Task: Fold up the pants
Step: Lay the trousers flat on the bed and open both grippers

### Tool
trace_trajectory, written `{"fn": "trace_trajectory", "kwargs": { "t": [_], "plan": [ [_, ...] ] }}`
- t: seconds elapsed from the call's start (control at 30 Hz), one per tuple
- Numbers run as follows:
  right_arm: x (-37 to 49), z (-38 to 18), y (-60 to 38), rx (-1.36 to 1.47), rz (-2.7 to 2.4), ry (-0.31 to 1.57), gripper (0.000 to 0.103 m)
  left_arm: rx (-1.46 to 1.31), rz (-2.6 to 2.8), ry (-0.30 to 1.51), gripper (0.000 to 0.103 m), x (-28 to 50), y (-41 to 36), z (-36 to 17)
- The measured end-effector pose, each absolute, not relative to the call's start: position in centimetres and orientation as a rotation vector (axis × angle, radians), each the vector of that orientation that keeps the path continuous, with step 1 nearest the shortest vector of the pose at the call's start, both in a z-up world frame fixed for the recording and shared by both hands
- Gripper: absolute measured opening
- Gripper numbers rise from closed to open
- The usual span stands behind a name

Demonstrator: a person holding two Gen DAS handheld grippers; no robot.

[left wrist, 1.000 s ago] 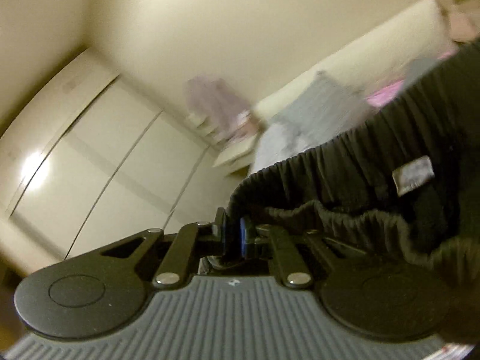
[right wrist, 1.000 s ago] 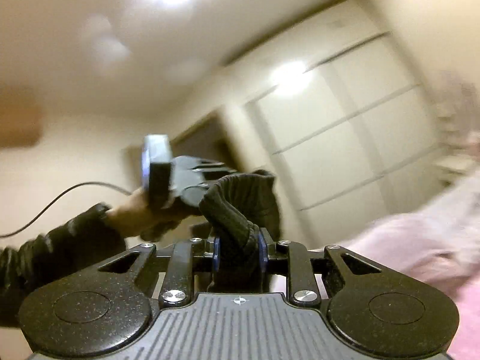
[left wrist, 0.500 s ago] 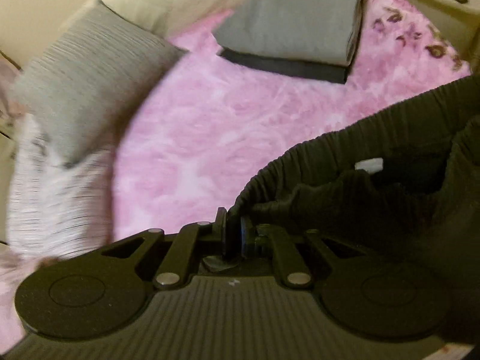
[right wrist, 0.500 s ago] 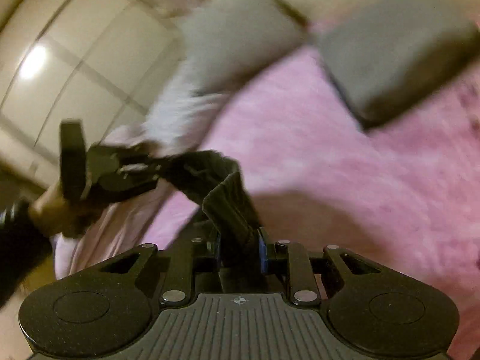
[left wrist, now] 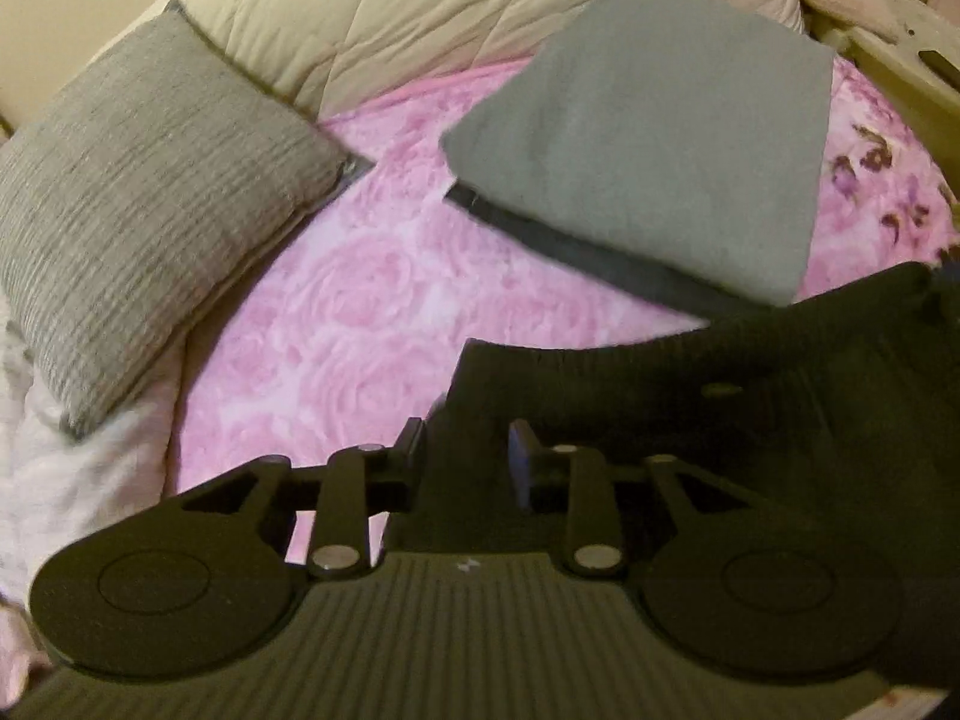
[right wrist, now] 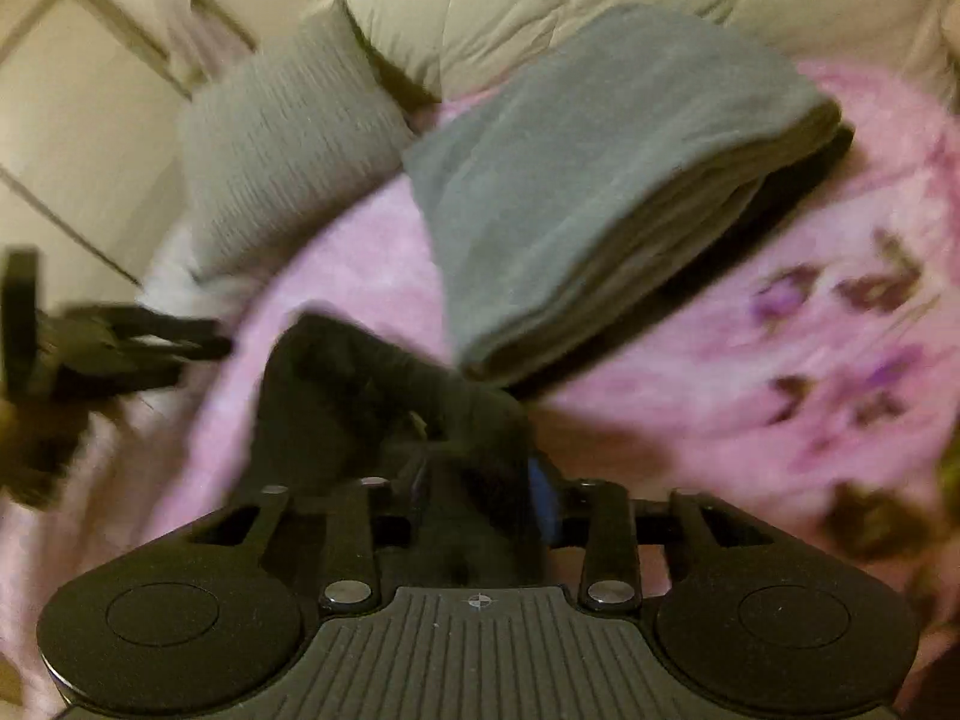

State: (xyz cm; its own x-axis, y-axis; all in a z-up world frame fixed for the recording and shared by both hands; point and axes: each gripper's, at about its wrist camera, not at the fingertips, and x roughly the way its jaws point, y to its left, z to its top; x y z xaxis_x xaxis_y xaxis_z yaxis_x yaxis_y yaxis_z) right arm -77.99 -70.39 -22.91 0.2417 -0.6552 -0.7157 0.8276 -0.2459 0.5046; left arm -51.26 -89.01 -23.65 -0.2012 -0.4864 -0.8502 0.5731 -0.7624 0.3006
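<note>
Black ribbed pants (left wrist: pixel 750 396), lifted clear a second ago, now lowered waistband-first onto the pink floral bed (left wrist: pixel 372 312) near a folded grey stack (left wrist: pixel 648 138); left hand-held gripper (left wrist: pixel 465 450) and right hand-held gripper (right wrist: pixel 480 480) just opening, fabric loose between jaws, ready for folding.

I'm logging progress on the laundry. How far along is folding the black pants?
Done: the black pants are down on the pink blanket, beside a folded grey stack.
In hand: the left gripper and right gripper have just been opening their jaws, with the fabric between them.
Left: the pants lie bunched, with no neat fold visible.
</note>
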Motion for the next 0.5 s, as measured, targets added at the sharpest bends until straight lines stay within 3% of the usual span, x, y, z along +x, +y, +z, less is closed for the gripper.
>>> {"fn": "trace_trajectory", "kwargs": {
  "t": [0.27,0.5],
  "plan": [
    [-74.6,-23.3,-66.1,1.117,-1.293,0.373,0.043,1.305,-1.735,0.376,0.026,-36.9,-78.6,-22.7],
    [-65.4,-22.1,-59.8,1.098,-1.061,0.530,0.050,1.192,-1.407,0.668,0.031,-23.0,-60.7,-23.3]
  ]
}}
